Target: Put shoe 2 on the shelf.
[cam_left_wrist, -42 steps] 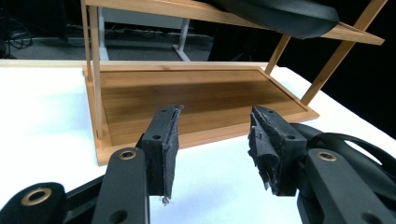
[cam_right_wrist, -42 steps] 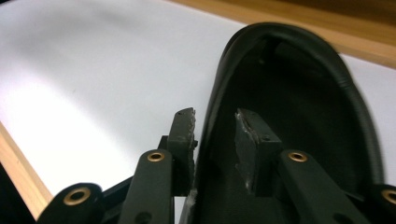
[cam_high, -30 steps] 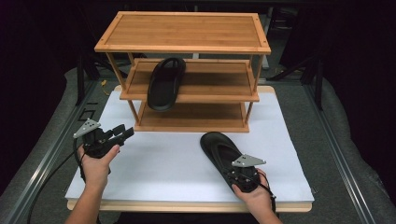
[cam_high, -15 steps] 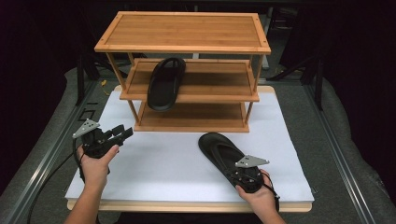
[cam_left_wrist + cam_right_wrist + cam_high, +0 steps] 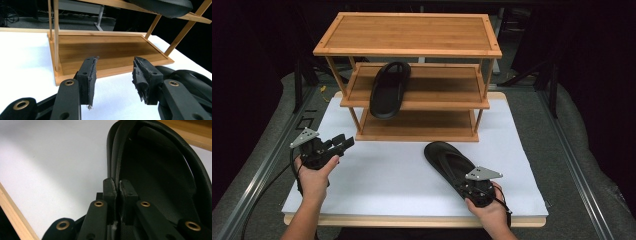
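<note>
**Black slipper pinched at the heel edge: lift it to the rack**

Black rubber slipper (image 5: 451,161) lies on the white mat (image 5: 392,185), just in front of the bamboo rack (image 5: 412,75), toe pointing up-left at the rack's bottom shelf (image 5: 105,51). Its twin (image 5: 388,90) already sits on the middle shelf, left half, toe hanging over the front edge.

Right gripper (image 5: 476,186): jaws fully closed on the slipper's side rim near the heel. In the right gripper view the pads (image 5: 110,187) squeeze the thin rim wall with no gap between them. The grip is narrow and off-centre.

How I'd run the step:
- Lift straight up first. The toe is long and unsupported, so it will likely droop and swing.
- Keep the wrist level and move slowly. A pinch on a soft rim can peel off if you jerk it.
- Clear the front lip of the shelf before pushing in, and watch the rack uprights on either side.
- Aim for the free right half of the middle shelf, beside the twin, if you're pairing them.
- Set it down flat, then release. Don't let go while it's tilted.

Left gripper (image 5: 343,142): jaws partly open and have just been closing a little, nothing between them. It hovers over the mat near the rack's left front post, pointed at the bottom shelf. Use it to steady the rack or the toe if the slipper wobbles.
</note>
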A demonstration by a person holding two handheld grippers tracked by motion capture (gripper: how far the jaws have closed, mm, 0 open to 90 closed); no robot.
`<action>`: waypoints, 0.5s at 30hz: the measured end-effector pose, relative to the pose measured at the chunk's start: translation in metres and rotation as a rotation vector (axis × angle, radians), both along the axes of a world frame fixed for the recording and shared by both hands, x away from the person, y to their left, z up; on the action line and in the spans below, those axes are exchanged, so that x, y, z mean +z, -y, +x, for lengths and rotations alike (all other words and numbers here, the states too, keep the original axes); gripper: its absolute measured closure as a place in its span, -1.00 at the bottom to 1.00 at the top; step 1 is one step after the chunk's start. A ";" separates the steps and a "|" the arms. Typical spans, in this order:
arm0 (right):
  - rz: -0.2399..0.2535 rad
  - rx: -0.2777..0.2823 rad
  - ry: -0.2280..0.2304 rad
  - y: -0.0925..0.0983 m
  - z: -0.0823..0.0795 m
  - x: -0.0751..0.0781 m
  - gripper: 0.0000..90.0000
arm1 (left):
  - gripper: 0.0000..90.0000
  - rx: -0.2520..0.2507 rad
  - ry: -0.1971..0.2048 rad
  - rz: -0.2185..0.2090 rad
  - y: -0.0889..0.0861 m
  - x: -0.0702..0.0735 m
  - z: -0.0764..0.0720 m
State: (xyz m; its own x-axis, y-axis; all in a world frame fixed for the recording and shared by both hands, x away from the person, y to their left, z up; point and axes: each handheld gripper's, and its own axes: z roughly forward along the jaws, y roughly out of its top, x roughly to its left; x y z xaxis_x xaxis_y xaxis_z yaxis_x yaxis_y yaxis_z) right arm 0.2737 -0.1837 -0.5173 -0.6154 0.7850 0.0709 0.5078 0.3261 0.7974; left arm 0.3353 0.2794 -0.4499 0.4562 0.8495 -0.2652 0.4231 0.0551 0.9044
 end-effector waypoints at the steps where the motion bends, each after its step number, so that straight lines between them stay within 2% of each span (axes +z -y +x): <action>1: 0.006 -0.001 0.006 0.000 0.000 0.001 0.88 | 0.18 0.000 0.001 -0.001 0.000 0.000 0.000; 12: 0.032 -0.020 0.098 0.000 -0.010 0.014 0.88 | 0.18 0.000 -0.006 0.003 0.000 -0.002 0.001; 13: 0.055 -0.004 0.120 0.000 -0.011 0.016 0.88 | 0.18 0.000 -0.006 0.003 0.000 -0.002 0.001; 15: 0.048 -0.013 0.132 0.000 -0.013 0.018 0.88 | 0.18 0.002 -0.006 0.001 0.000 -0.002 0.001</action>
State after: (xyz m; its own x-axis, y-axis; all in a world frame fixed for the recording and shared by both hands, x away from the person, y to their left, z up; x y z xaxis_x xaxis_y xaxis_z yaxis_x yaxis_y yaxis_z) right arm 0.2609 -0.1834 -0.4994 -0.6116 0.7907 0.0278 0.4017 0.2800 0.8719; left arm 0.3362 0.2799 -0.4514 0.4525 0.8509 -0.2669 0.4283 0.0551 0.9020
